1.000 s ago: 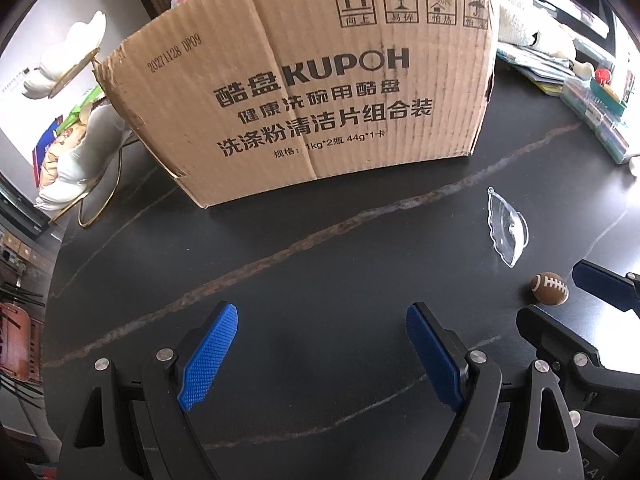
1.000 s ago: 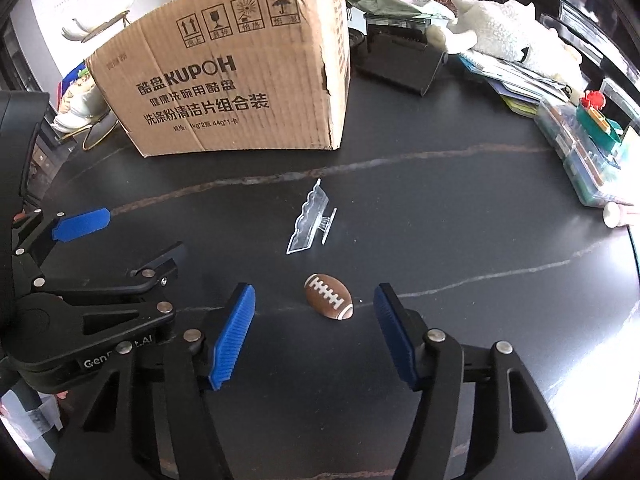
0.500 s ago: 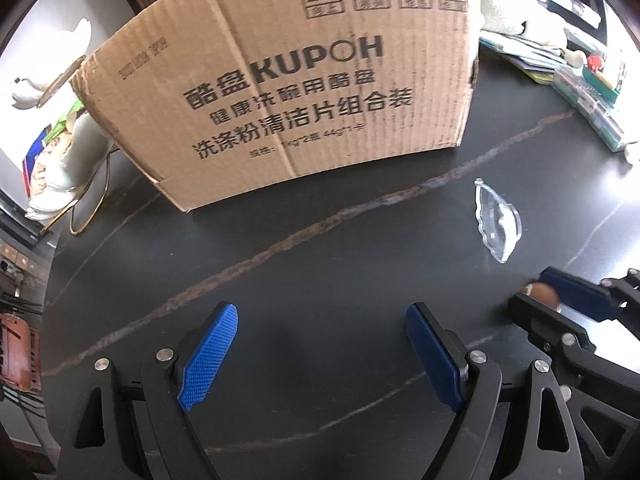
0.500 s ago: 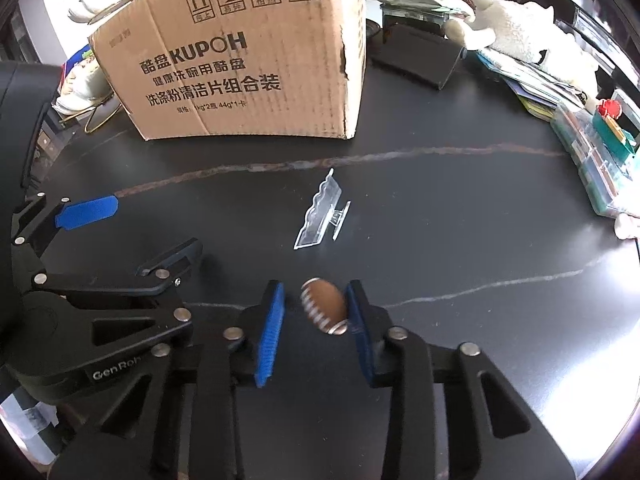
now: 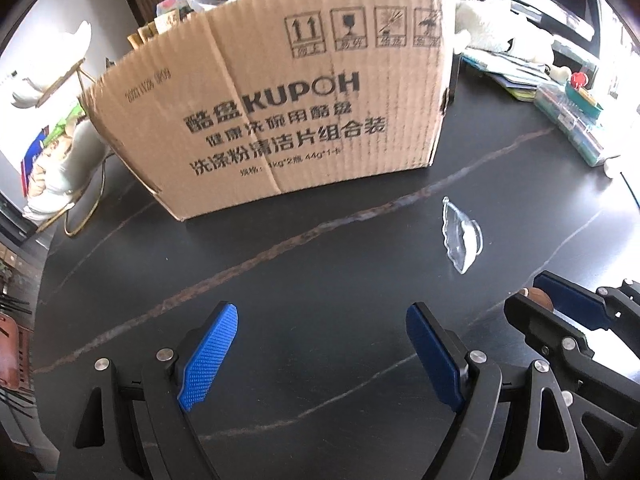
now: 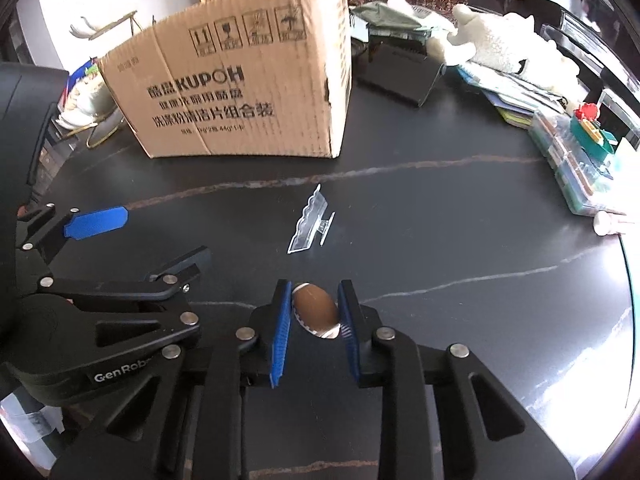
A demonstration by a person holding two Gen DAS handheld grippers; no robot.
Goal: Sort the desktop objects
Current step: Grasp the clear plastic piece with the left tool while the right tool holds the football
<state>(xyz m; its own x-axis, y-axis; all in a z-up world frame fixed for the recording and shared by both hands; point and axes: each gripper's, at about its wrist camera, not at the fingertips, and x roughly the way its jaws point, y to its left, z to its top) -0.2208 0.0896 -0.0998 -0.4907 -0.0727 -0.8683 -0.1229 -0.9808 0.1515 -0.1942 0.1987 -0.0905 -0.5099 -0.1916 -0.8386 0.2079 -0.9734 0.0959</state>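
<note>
We are working over a black tabletop (image 6: 460, 240) streaked with pale veins. Its largest load is a cardboard box (image 6: 240, 92) printed with KUPOH, standing at 11 o'clock in the right wrist view and at 12 o'clock in the left wrist view (image 5: 288, 120).

At 1 o'clock in the right wrist view a white plush toy (image 6: 504, 48) is lying on a pile of papers, with a stack of clear plastic cases (image 6: 576, 168) at 3 o'clock near the table's edge. A black stand (image 6: 396, 76) is sitting just right of the box.

We are holding the left gripper (image 5: 320, 356) with its blue pads spread wide and nothing between them, only bare tabletop. In the right wrist view it is showing at 9 o'clock (image 6: 160, 240).

We are holding the right gripper (image 6: 314, 316) nearly closed; its jaws have just been closing, and the blue pads are now pressing on both sides of the small brown football (image 6: 314, 310). In the left wrist view that gripper (image 5: 538, 300) is sitting at 4 o'clock, the football (image 5: 540, 295) peeking out between its fingers.

A clear plastic clip (image 6: 310, 226) is lying on the table just beyond the football, toward 12 o'clock, apart from it. In the left wrist view it (image 5: 460, 236) is lying at 2 o'clock.
</note>
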